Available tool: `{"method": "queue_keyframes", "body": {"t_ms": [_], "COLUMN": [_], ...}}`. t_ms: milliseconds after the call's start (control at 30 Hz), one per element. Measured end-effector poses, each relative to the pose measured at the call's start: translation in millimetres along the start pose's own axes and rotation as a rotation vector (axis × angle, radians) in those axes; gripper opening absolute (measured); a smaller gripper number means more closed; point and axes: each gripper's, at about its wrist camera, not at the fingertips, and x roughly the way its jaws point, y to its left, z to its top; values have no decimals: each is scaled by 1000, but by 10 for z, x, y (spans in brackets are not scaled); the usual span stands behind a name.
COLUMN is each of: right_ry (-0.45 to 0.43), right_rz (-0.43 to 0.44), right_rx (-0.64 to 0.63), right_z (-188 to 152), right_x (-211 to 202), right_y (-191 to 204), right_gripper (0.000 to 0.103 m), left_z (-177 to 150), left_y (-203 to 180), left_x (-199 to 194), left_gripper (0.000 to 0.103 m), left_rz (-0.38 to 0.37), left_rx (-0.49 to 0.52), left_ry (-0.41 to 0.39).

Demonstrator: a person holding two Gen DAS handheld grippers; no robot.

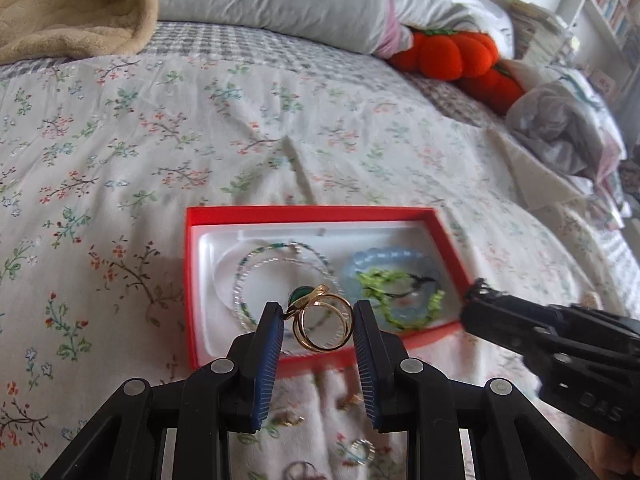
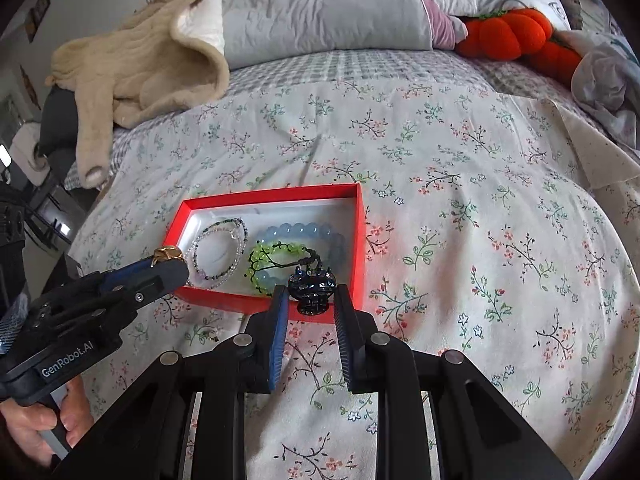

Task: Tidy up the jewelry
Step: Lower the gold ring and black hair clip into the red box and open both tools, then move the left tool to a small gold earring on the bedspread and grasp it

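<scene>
While I hold both grippers over the near edge of the red box, my left gripper pinches a gold ring w/ green stone btwn its blue pads, ring upright, stone at its far left side. From the right wrist view the same gripper shows at left w/ the gold ring at its tip, just above the box's near left corner.

My right gripper is clamped on a dark ornate ring w/ small sparkly stones, held right at the near wall of the box; in the left wrist view that gripper comes in from the right, tip by the box's near right corner.

Inside the box's white liner: thin beaded bracelet on the left, pale blue bead bracelet on the right w/ a green bead bracelet lying on top of it, black cord attached.

Box sits on a floral bedsheet. A few more small rings lie on the sheet nearer than the box, blurred, under my left gripper. Far side: grey pillow, beige blanket far left, orange pumpkin plush far right
</scene>
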Motion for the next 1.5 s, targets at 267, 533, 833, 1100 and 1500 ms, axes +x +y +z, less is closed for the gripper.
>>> {"method": "queue_keyframes", "body": {"t_ms": [267, 533, 833, 1100, 1500], "right_ry": [10, 12, 4, 4, -13], "right_rz": [29, 15, 1, -13, -11], "right_rx": [-52, -53, -54, -99, -103], "right_z": [35, 48, 96, 136, 123], "right_x": [114, 158, 184, 311, 149], "right_y": [89, 58, 60, 203, 319], "right_gripper": [24, 24, 24, 24, 51], "left_z": [20, 45, -23, -276, -454], "left_y": [9, -12, 3, 104, 471], "left_x": [198, 256, -58, -395, -380], "left_gripper": [30, 32, 48, 67, 76], "left_rz": [36, 65, 95, 134, 173], "left_rx": [-3, -10, -1, 36, -123], "left_ry": [11, 24, 12, 23, 140]}}
